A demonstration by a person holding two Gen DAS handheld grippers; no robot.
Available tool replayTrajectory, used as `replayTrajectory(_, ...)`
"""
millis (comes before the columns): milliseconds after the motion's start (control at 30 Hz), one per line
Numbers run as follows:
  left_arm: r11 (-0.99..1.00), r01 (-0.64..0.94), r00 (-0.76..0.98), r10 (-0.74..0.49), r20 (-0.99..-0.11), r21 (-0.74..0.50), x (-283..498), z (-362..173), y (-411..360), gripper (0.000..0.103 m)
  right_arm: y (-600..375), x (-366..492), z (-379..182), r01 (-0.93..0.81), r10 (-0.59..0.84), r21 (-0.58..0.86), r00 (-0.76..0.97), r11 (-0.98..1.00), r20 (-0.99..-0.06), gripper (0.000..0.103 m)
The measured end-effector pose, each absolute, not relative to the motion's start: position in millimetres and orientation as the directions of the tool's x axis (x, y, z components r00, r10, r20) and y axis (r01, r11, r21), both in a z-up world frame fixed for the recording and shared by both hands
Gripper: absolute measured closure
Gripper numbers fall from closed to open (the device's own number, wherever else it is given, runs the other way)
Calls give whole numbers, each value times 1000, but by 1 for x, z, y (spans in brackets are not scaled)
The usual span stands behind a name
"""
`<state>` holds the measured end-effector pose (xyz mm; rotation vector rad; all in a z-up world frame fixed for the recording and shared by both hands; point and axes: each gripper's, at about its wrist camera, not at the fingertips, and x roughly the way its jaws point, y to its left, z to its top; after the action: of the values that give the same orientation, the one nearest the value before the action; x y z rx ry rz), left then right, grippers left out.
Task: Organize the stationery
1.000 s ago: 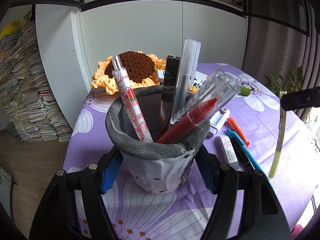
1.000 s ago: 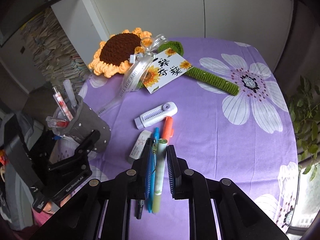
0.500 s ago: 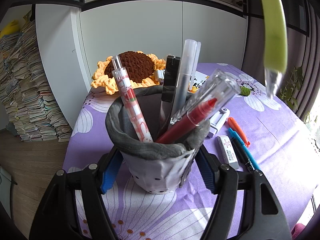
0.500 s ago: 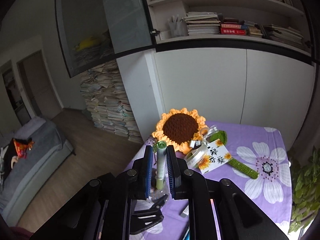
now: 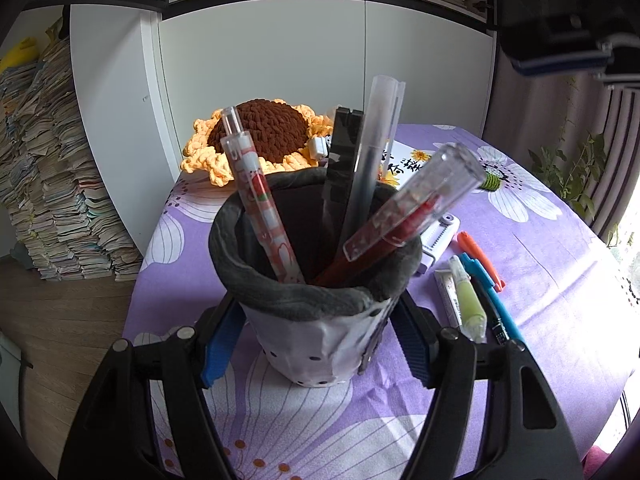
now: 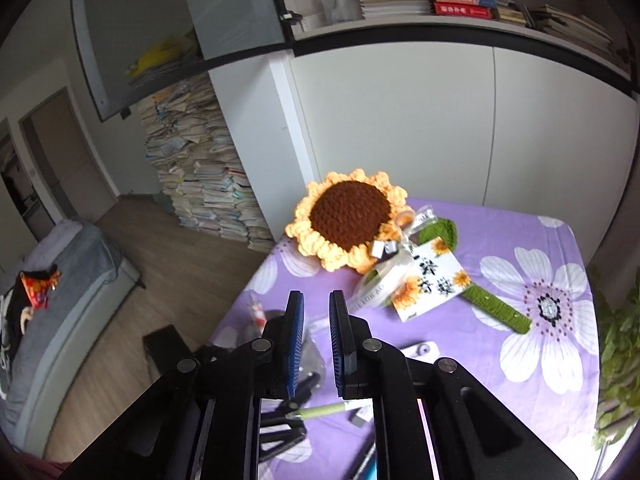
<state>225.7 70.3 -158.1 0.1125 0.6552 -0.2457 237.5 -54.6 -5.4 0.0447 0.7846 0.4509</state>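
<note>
My left gripper [image 5: 316,320] is shut on a grey felt pen holder [image 5: 312,320] standing on the purple flowered tablecloth [image 5: 540,280]. Several pens stand in it, among them a red one in a clear case [image 5: 404,220]. A light green pen [image 5: 470,304] lies on the cloth just right of the holder, beside a white eraser [image 5: 447,292]. My right gripper [image 6: 316,304] hangs high above the table. Its jaws are closing to a narrow gap with nothing between them. The green pen [image 6: 324,411] shows far below them, and the holder [image 6: 276,320] is partly hidden behind its left finger.
A blue pen [image 5: 496,300], an orange pen [image 5: 478,254] and a white correction tape [image 5: 440,236] lie right of the holder. A crochet sunflower [image 6: 348,220] with a card [image 6: 432,280] sits at the back. White cabinets stand behind, with paper stacks [image 6: 200,168] on the floor.
The green pen has left my right gripper and now lies on the cloth beside the holder. The right gripper has risen higher. The left gripper and holder have not moved.
</note>
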Motion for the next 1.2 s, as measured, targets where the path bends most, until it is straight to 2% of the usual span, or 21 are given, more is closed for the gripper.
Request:
replayTrajectory(133, 965, 261, 765, -190, -615, 26, 226, -158, 70, 34, -91, 255, -57, -228, 298, 207, 505, 951, -810, 92)
replayTrajectory(233, 965, 261, 765, -190, -615, 26, 226, -158, 70, 34, -120, 266, -101, -104, 378, 365, 355, 925, -855, 92)
replayTrajectory(300, 965, 261, 765, -191, -615, 26, 226, -158, 70, 34, -131, 271, -122, -42, 461, 469, 282, 882, -841, 92)
replayTrajectory(433, 965, 261, 765, -190, -615, 26, 226, -158, 70, 34, -133, 277, -137, 14, 463, 483, 268, 875, -845, 90)
replayTrajectory(567, 965, 261, 764, -190, -617, 25, 226, -159, 71, 34, -131, 280, -144, 40, 516, 539, 239, 841, -823, 79)
replayTrajectory(633, 965, 261, 764, -190, -617, 25, 226, -159, 70, 34, -128, 279, -144, 31, 500, 522, 243, 852, -831, 79)
replayTrajectory(800, 965, 260, 764, -190, -617, 25, 226, -159, 71, 34, -115, 273, -141, -18, 326, 334, 277, 942, -904, 79)
replayTrajectory(1067, 965, 261, 764, -190, -617, 25, 226, -159, 70, 34, -119, 277, -129, 0, 399, 421, 321, 907, -859, 79)
replayTrajectory(1200, 965, 261, 764, -191, -616, 25, 225, -158, 71, 34, -116, 288, -134, 41, 437, 467, 284, 884, -853, 79)
